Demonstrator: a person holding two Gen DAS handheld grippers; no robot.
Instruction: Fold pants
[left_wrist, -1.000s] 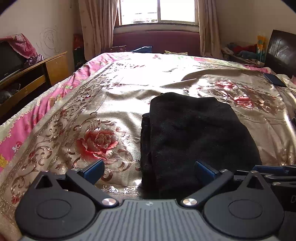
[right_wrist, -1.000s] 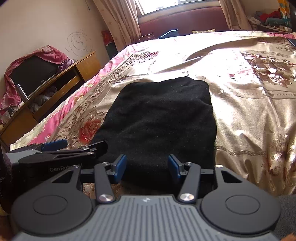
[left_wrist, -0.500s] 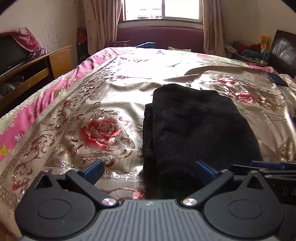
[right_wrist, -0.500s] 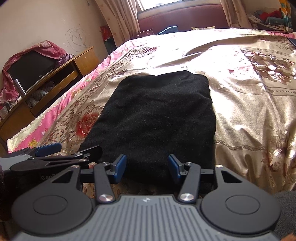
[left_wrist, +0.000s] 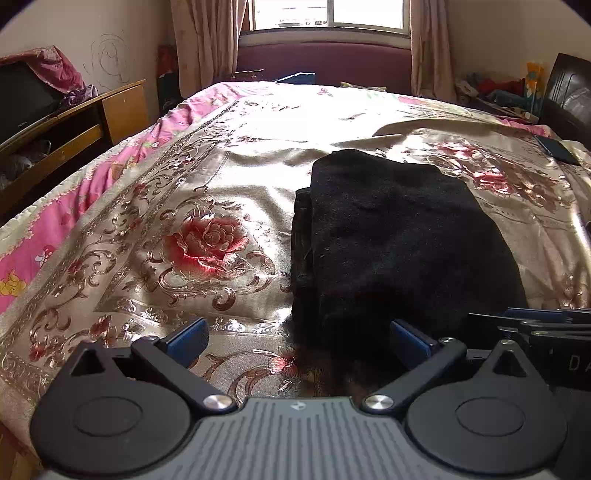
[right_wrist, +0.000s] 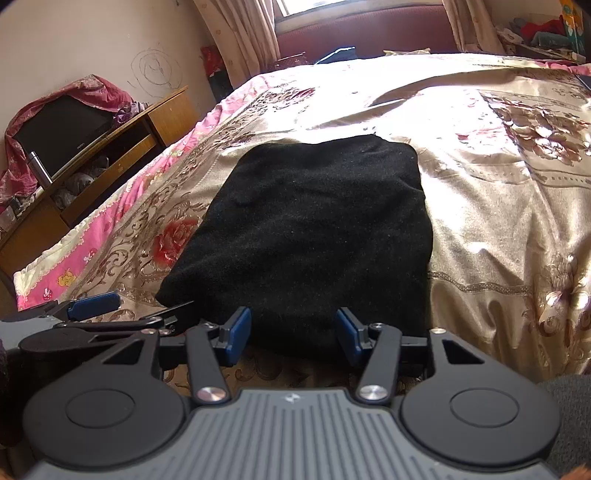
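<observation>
Black pants (left_wrist: 399, 236) lie folded into a thick rectangle on the floral bedspread (left_wrist: 207, 206); stacked layers show along their left side. They also fill the middle of the right wrist view (right_wrist: 317, 229). My left gripper (left_wrist: 299, 338) is open and empty, just short of the pants' near left corner. My right gripper (right_wrist: 293, 330) is open and empty, at the pants' near edge. Each gripper shows at the edge of the other's view.
A wooden TV cabinet (left_wrist: 74, 122) with a covered television stands left of the bed. A dark phone (left_wrist: 557, 149) lies on the bed at the far right. A window with curtains (left_wrist: 328, 14) and clutter lie beyond the bed.
Both grippers have drawn back slightly and risen, so the pants sit a little farther away. Both grippers stay open and the pants have not moved.
</observation>
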